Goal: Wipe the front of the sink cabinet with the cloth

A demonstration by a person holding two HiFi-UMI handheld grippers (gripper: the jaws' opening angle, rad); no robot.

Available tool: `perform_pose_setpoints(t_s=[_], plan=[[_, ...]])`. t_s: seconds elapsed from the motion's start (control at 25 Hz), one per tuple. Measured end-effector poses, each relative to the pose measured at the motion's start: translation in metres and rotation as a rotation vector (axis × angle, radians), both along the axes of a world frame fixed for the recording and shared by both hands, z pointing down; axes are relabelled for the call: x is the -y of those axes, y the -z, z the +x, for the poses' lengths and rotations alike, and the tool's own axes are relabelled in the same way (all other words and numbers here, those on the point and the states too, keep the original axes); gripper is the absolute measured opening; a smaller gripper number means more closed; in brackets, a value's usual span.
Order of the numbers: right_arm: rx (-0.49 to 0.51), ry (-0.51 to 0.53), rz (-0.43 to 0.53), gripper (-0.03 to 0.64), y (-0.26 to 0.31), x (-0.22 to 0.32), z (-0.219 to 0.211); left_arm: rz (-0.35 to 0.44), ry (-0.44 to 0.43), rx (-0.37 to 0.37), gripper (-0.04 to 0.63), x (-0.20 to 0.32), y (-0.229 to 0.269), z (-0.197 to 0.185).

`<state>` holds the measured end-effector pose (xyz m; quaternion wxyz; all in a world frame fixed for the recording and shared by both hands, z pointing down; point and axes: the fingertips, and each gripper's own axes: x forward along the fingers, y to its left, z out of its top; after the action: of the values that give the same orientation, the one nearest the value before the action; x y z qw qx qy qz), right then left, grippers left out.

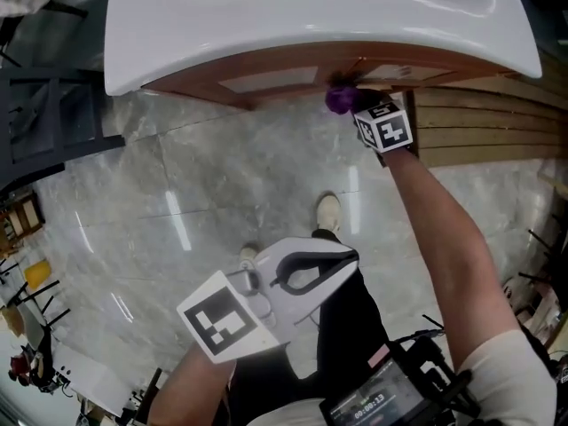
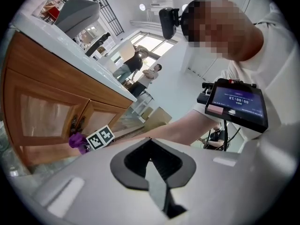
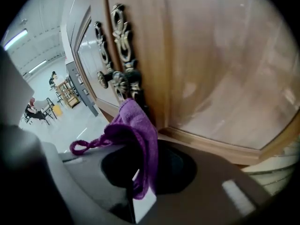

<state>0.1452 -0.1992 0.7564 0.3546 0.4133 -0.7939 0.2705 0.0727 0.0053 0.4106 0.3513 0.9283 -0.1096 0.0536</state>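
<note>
A: Largest first. Where is the work surface?

B: The white sink [image 1: 293,25] overhangs the wooden cabinet front [image 1: 266,82], with grey floor [image 1: 177,193] below. The person stands facing it, looking steeply down.

A: Right gripper?

B: The right gripper [image 1: 359,109] reaches forward under the sink's front rim. Its jaws pinch the purple cloth [image 3: 136,125], which bunches against the wood at the seam between the two doors, just beside the ornate handles [image 3: 117,78]. Likely reason: a folded wad gives a pad to rub with.

A: Left gripper?

B: The left gripper [image 1: 348,257] is held back near the body, well apart from the cabinet, with its jaws pressed together on nothing. My judgement is that it is parked clear of the wiping arm.
</note>
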Motion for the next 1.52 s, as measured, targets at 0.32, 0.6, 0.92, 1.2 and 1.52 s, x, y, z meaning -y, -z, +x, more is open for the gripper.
perform_pose_setpoints(t_s=[0.32, 0.6, 0.92, 1.2, 1.52], plan=[[-0.046, -0.101, 0.01, 0.075, 0.006, 0.004, 0.127, 0.002, -0.077, 0.008, 0.005, 0.003, 0.004, 0.068], [-0.112, -0.174, -0.016, 0.075, 0.003, 0.006, 0.217, -0.003, -0.124, 0.007, 0.005, 0.013, 0.004, 0.11], [-0.181, -0.229, -0.043, 0.075, 0.002, 0.004, 0.271, 0.011, -0.158, 0.002, 0.005, 0.017, 0.007, 0.131], [-0.197, -0.224, -0.058, 0.075, 0.017, -0.012, 0.272, 0.02, -0.18, 0.006, 0.005, 0.01, 0.021, 0.129], [-0.15, -0.262, -0.077, 0.075, 0.065, -0.061, 0.25, 0.068, -0.19, 0.003, 0.005, -0.008, 0.069, 0.104]])
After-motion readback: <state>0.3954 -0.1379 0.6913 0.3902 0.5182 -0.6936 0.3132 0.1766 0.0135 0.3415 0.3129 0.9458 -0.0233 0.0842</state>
